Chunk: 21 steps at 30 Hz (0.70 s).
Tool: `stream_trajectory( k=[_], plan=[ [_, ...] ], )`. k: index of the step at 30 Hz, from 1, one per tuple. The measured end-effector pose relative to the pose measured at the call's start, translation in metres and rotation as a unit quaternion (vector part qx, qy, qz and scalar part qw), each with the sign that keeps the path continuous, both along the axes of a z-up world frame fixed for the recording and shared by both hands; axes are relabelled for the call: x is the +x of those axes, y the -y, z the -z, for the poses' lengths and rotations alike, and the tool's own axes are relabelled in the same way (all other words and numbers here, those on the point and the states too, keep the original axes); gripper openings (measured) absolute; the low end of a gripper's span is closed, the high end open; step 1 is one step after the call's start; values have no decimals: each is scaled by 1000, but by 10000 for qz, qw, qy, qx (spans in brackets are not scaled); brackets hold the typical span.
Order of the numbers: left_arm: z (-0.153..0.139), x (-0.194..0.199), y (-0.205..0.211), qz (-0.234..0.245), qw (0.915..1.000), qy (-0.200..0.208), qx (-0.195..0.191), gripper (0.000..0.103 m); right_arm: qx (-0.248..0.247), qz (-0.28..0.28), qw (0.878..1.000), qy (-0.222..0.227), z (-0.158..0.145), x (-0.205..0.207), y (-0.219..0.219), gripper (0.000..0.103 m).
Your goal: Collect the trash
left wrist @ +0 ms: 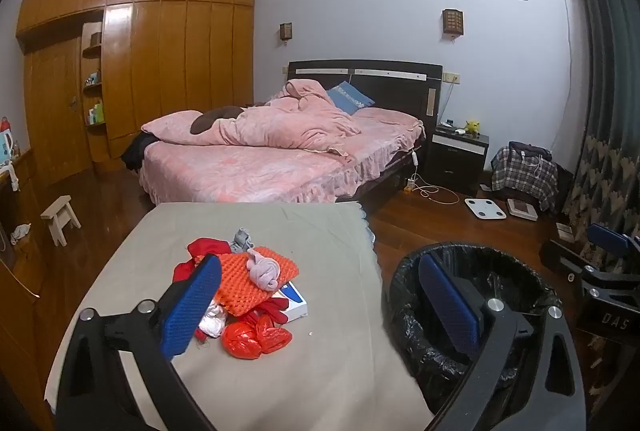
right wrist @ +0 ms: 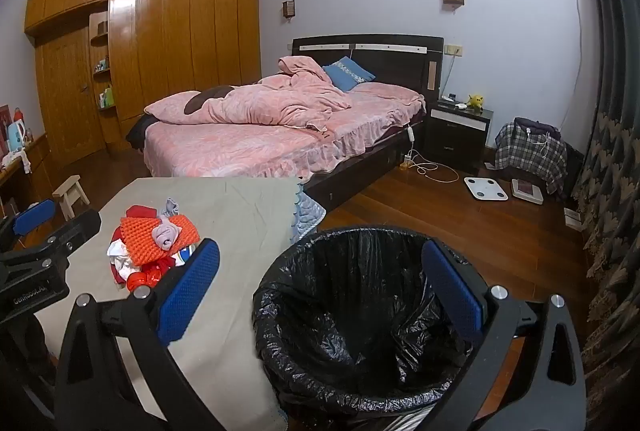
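A grey-clothed table (left wrist: pixel 312 231) carries a heap of litter: an orange foam sheet (left wrist: pixel 248 279), a crumpled red plastic bag (left wrist: pixel 256 337), a rolled lilac sock (left wrist: pixel 264 271), a white box (left wrist: pixel 294 301) and red cloth. My left gripper (left wrist: pixel 320 305) hovers open just right of the heap, nothing between its blue pads. A bin with a black liner (left wrist: pixel 404 311) stands right of the table. My right gripper (right wrist: pixel 320 295) is open over the bin (right wrist: pixel 360 271), which looks empty. In the right wrist view the heap (right wrist: pixel 148 235) lies to the left on the table (right wrist: pixel 240 207).
A pink bed (left wrist: pixel 260 167) stands behind the table, with a small stool (left wrist: pixel 60 217) on the left. A white scale (left wrist: pixel 485 208), cables and a chair draped in plaid (left wrist: pixel 524 171) crowd the wood floor at right. A curtain (right wrist: pixel 612 191) hangs along the right edge.
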<state>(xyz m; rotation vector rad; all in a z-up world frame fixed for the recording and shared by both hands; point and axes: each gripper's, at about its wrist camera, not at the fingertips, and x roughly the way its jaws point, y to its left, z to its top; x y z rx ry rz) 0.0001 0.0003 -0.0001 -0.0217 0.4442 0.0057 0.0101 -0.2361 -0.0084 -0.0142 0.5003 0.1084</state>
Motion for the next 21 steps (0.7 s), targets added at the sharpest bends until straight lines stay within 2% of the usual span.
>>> stream_trajectory(
  k=[21],
  plan=[
    [0, 0, 0, -9, 10000, -4, 31, 97, -9, 2, 10000, 5, 0, 0, 0, 98]
  ],
)
